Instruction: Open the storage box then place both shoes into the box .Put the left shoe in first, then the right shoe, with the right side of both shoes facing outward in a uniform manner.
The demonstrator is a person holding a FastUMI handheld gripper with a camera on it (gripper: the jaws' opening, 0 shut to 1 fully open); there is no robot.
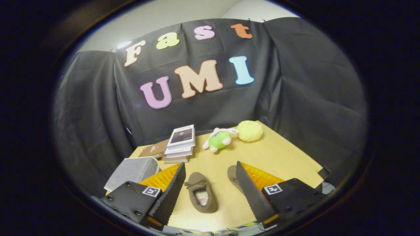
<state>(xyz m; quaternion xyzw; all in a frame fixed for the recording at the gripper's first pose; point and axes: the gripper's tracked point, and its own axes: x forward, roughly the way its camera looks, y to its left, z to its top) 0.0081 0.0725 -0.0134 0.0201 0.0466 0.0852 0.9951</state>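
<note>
Between my two fingers, low in the middle of the frame, lies one brown slipper (200,194) on the wooden table (282,157), its opening turned up and its toe pointing away from me. A second slipper (232,174) lies just to the right of it, and the right finger covers most of it, so I cannot tell which is the left shoe and which is the right one. My gripper (210,191) is spread wide and holds nothing; both fingers hang above the table, apart from the shoes. At the lower left of the frame, just behind the left finger, I see a grey thing with a rounded edge, which I judge to be the storage box (133,171); whether its lid is up or down I cannot say from here. If it is not yet open, that step comes first, so I would turn the gripper to the left, toward the box, find the edge of the lid and lift it slowly, and leave the shoes alone until then. Farther up the table, well apart from my fingers, there is a stack of books (180,143), then a green plush toy (219,139) and a yellow sponge ball (250,130) at the far edge.
</note>
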